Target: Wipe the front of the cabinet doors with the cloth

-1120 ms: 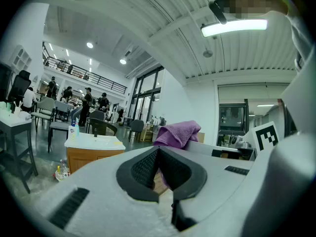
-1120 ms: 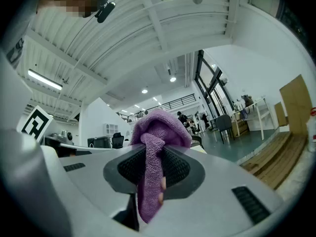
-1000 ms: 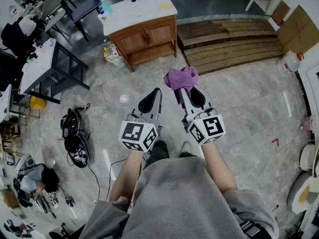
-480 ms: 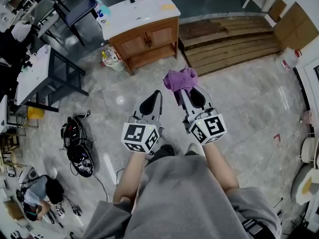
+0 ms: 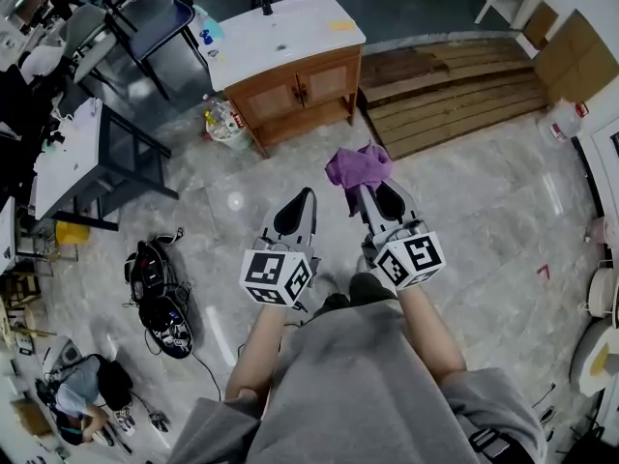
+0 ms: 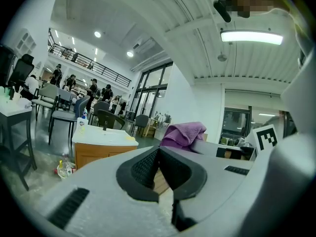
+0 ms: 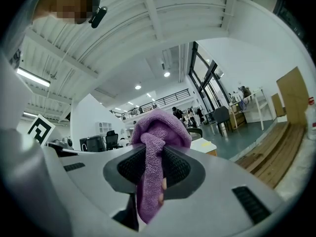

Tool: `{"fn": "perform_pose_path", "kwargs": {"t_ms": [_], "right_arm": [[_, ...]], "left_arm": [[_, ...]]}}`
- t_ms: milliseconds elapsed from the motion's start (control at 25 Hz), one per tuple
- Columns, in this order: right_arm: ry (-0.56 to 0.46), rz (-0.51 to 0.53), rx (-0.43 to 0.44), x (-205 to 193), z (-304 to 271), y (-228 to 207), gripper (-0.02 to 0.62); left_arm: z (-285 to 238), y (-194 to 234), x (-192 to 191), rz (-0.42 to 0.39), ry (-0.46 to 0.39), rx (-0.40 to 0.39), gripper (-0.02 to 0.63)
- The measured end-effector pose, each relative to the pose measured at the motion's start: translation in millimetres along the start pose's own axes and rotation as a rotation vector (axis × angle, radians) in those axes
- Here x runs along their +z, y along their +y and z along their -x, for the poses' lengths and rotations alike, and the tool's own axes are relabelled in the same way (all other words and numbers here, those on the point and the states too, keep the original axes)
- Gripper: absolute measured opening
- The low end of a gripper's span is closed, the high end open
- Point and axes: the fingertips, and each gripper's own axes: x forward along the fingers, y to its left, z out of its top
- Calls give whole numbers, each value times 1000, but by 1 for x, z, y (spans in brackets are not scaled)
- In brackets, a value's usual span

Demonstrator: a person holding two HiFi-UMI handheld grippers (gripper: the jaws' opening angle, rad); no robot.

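A small wooden cabinet [image 5: 295,87] with a white top and two front doors stands on the floor ahead, some way beyond both grippers. It also shows in the left gripper view as the cabinet [image 6: 98,149]. My right gripper [image 5: 366,193] is shut on a purple cloth [image 5: 355,165], which bunches out past the jaw tips. In the right gripper view the cloth [image 7: 153,152] hangs pinched between the dark pads. My left gripper [image 5: 302,201] is held beside it with its jaws closed together and nothing in them; in its own view the left gripper [image 6: 158,157] shows pads meeting.
A stack of wooden planks [image 5: 455,85] lies right of the cabinet. Plastic bottles in a bin [image 5: 224,122] sit at its left. A dark-framed table [image 5: 92,153] and chairs stand further left. Bags and cables [image 5: 155,283] lie on the marble floor. A person crouches at bottom left.
The cabinet appears a little nearer and more to the right in the head view. Both grippers keep the same pose, the cloth still held.
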Motion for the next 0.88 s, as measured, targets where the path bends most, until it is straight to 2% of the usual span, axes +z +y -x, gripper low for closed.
{"fn": "perform_pose_path", "kwargs": {"t_ms": [360,880], "right_arm": [[12,-35,-22,-8,-55,-42,81],[49,-92,-10,-11,-150,-127,81]], "left_arm": [[-58,37,-1,6,38,2,9],[-175,84,10,17,97,35,9]]}}
